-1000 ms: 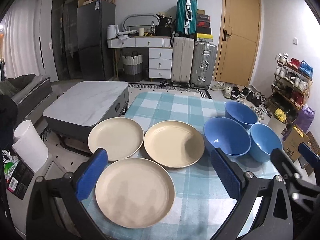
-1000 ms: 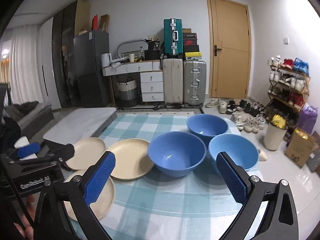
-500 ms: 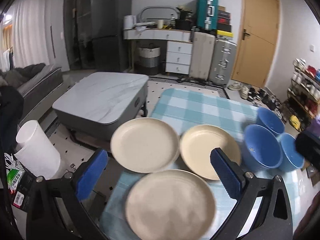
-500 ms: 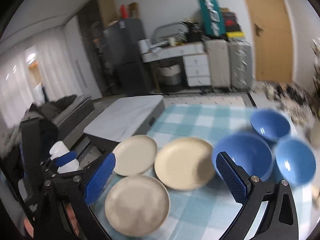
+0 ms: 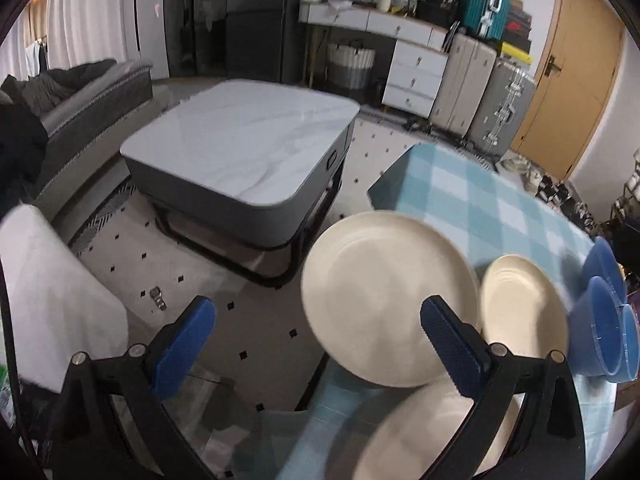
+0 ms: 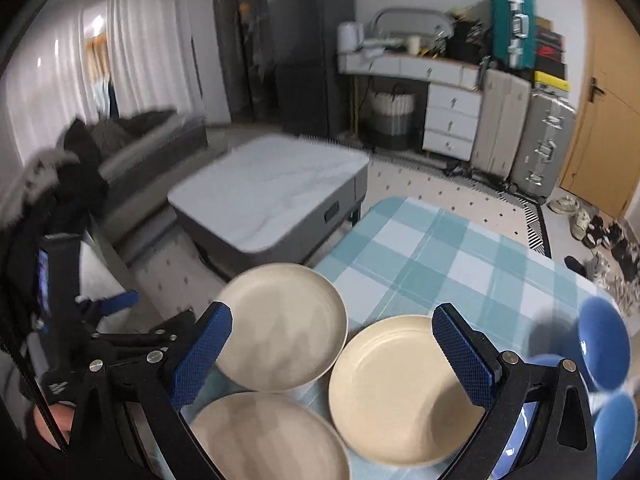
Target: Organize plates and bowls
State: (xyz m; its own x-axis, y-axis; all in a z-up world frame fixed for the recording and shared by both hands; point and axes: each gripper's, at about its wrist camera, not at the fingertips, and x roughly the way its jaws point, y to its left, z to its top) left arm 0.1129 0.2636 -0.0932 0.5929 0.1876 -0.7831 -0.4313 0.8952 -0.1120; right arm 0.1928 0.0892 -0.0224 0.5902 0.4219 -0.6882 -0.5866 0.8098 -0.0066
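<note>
Three round cream plates with a matte finish and shallow raised rims lie face up on a blue-and-white checked tablecloth [image 6: 432, 256]. The far-left cream plate [image 5: 384, 300] sits at the cloth's left edge, partly overhanging it in both wrist views. The middle cream plate [image 6: 404, 388] is just to its right — faint concentric rings mark its well — and the near cream plate [image 6: 268, 440] lies closest to the cameras, its image blurred. Being round, the plates have no long axis; all rest flat, wells upward. To the right stand three blue plastic bowls [image 5: 600, 320], clustered close together and opening upward; whether they touch is unclear.

The left gripper [image 5: 316, 352] hovers with its blue-padded fingers spread wide and nothing between them, its right pad over the far-left plate's near rim and its left pad over the floor. The right gripper [image 6: 332, 356] is likewise spread wide and empty, above the gap between the far-left and middle plates.

Beyond the cloth stands a low grey table with a white marble-look top [image 5: 244, 144], and further back suitcases [image 6: 520, 136] beside a wooden door [image 5: 568, 76].
</note>
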